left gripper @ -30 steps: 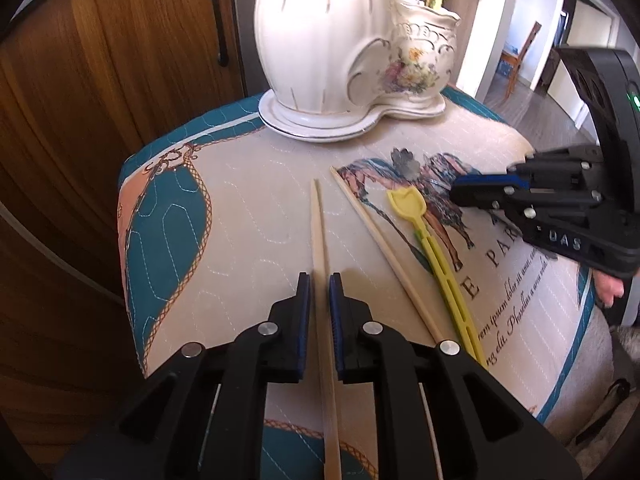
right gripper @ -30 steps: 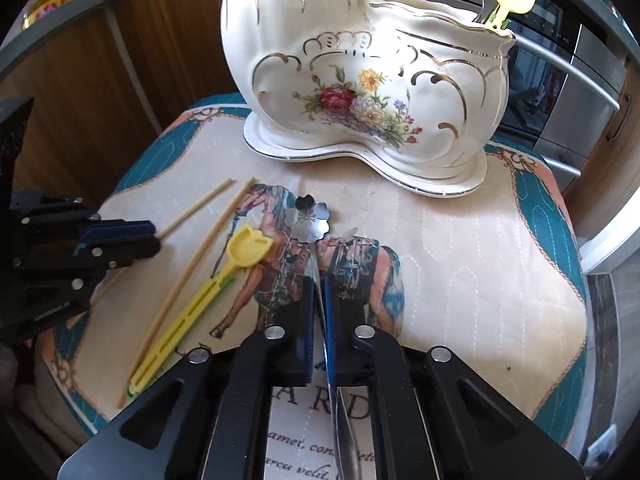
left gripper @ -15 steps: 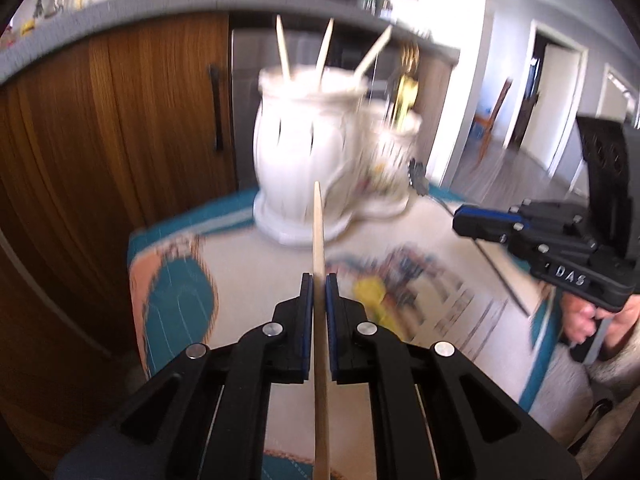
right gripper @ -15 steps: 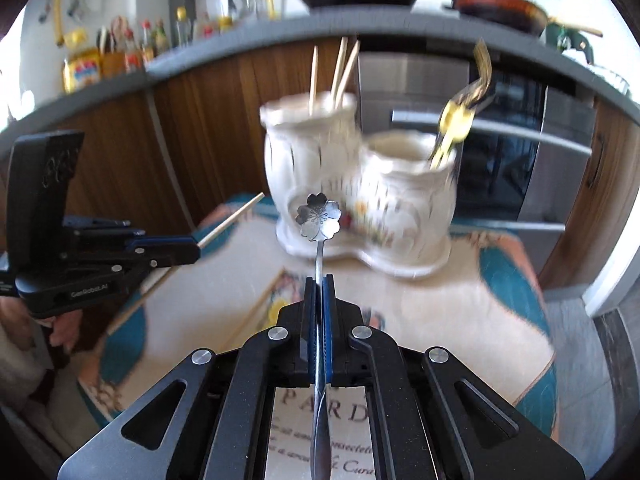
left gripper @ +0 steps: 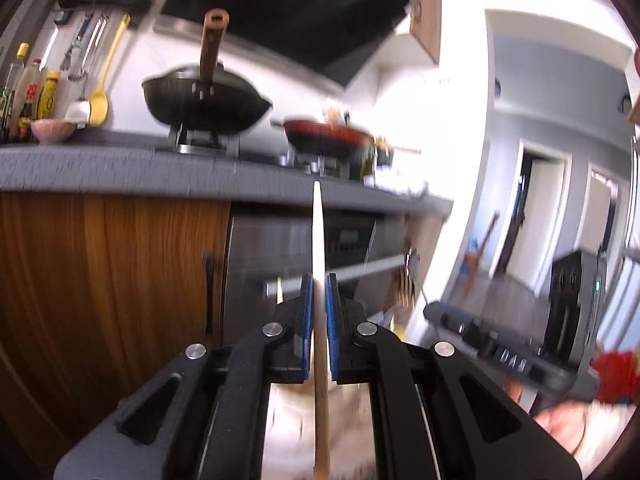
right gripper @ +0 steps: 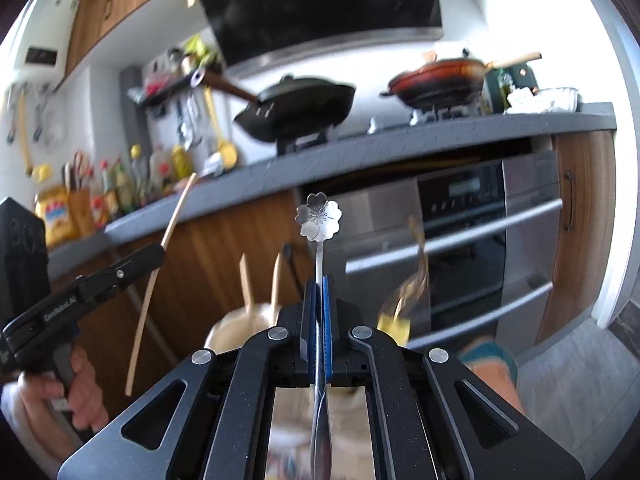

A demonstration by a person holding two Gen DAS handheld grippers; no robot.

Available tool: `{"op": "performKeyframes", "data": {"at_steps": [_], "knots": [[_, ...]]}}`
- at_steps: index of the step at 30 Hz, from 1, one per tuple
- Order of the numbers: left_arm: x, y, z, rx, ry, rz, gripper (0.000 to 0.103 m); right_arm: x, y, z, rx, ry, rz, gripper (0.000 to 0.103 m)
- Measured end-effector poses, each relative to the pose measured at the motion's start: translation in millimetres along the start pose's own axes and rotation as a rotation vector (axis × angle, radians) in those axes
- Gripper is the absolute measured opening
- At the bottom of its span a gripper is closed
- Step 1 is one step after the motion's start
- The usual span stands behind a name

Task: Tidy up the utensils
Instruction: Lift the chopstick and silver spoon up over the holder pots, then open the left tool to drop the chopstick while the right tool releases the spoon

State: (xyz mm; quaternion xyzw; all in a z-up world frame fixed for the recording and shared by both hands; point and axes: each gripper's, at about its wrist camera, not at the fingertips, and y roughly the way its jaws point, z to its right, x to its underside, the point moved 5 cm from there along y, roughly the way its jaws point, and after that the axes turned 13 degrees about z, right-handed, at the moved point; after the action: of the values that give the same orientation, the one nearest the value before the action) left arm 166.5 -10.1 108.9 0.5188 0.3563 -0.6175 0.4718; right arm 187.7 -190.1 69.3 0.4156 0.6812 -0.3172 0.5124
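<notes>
Left gripper point(left gripper: 319, 280): jaws closed on a wooden chopstick point(left gripper: 319, 240), which runs lengthwise between the blue pads, its tapered tip projecting well beyond them and its thicker end passing back under the camera. Directly below the jaws, a blurred white shape; it cannot be identified.

Right gripper point(right gripper: 319, 280): jaws closed on the thin stem of a metal spoon point(right gripper: 319, 220) with a flower-shaped head; the head stands clear above the pad tips, the handle trails back between the fingers. Just beyond and below these jaws, a blurred white ceramic holder point(right gripper: 240, 326) with two wooden chopsticks point(right gripper: 276, 282) standing in it, left of the jaws; to the right, a yellow utensil point(right gripper: 394, 322), blurred.

In the right wrist view the left gripper appears to the left, gripped by a hand point(right gripper: 78, 390), the chopstick slanting through it. In the left wrist view the right gripper point(left gripper: 428, 310) appears to the right.

Beyond both jaws: wooden cabinet doors point(left gripper: 112, 280), a steel oven point(right gripper: 480, 240), then a grey worktop point(left gripper: 120, 172) bearing a black wok point(left gripper: 204, 104) and a red pan point(left gripper: 328, 136).
</notes>
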Motion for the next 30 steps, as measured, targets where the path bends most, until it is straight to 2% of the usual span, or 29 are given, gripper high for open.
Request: {"op": "performKeyframes", "data": {"at_steps": [4,11,19,25,30], "knots": [[-9.0,27.7,-1.9,-0.022,-0.02,0.081,0.006,-11.0,26.4,15.8,0.041,0.024,0.055,0.004],[9.3,61.2,-3.7,-0.062,0.011,0.089,0.006,-2.0,52.6,16.2,0.067,0.018,0.088,0.004],[36.5,52.9,-14.0,-0.105,0.054,0.057,0.006,27.7,63.6,7.0,0.104,-0.072,0.078,0.004],[45.6,31.5,-19.4,-0.107,0.102,0.032,0.006,47.2,44.1,2.0,0.064,-0.116,0.051,0.004],[59.2,20.3,-22.0,-0.119,0.124,-0.046,0.006,58.4,29.7,4.9,0.033,-0.091,0.006,0.004]]}}
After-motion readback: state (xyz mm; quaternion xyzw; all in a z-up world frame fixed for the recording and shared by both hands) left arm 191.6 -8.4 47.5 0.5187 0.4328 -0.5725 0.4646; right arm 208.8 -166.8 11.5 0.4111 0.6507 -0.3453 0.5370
